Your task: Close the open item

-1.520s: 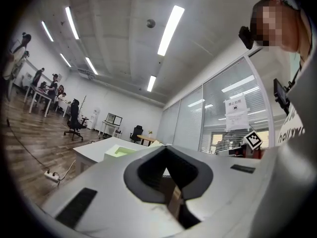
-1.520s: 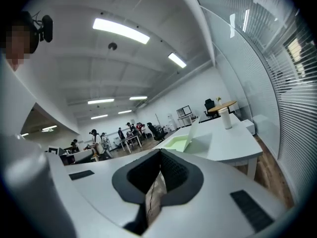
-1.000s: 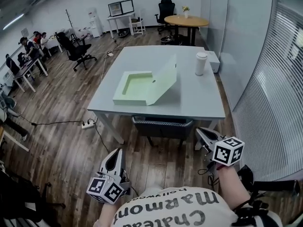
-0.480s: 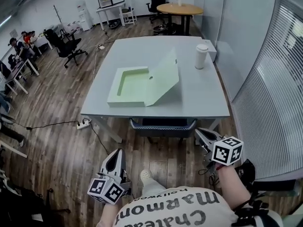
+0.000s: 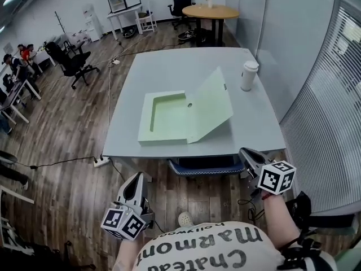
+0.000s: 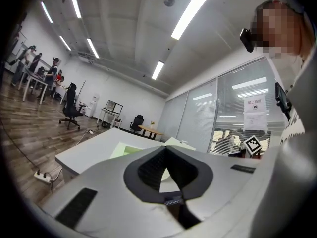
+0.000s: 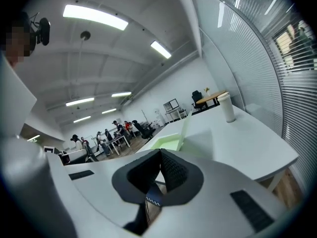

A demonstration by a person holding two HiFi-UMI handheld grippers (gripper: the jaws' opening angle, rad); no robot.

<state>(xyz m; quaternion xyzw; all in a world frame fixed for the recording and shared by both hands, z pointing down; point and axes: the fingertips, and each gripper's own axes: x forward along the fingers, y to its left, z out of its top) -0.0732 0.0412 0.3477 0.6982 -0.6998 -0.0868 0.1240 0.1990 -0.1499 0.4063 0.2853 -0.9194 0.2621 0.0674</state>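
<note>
A pale green file box lies open on the grey table, its lid raised at a tilt on the right side. Both grippers hang low in front of the table's near edge, well short of the box. My left gripper is shut and empty, and so is my right gripper. The left gripper view looks past its closed jaws at the box. In the right gripper view the lid stands beyond the closed jaws.
A white lidded cup stands at the table's right edge. A dark seat sits tucked under the near edge. A power strip and cable lie on the floor at left. A blinds-covered glass wall runs along the right.
The view has moved closer to the table and slightly left, so the box sits nearer the centre. Both grippers stay low, shut and empty.
</note>
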